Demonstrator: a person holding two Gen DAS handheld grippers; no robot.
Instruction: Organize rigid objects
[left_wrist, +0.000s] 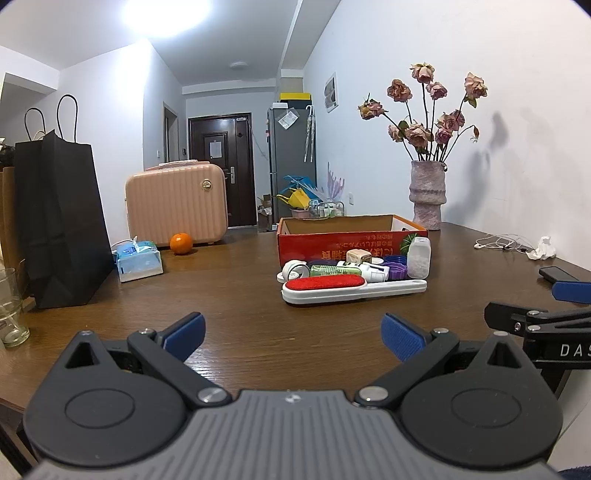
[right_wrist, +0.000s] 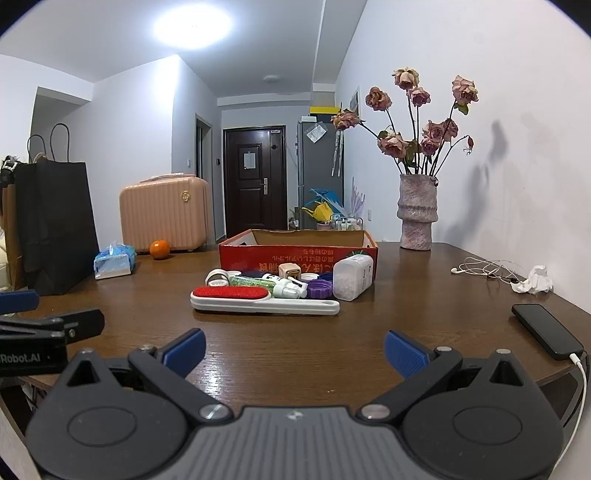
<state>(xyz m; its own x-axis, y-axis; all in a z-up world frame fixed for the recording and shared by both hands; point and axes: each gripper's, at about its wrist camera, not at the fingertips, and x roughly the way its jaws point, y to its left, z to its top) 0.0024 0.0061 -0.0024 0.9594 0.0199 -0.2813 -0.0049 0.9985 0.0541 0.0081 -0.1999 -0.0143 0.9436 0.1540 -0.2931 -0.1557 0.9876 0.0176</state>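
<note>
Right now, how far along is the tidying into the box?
Nothing looks done yet: the lint brush, spray bottle, purple caps and white container all sit on the table in front of the red box. Its inside is hidden. Both the left gripper and right gripper are open and empty. All the sorting remains.
</note>
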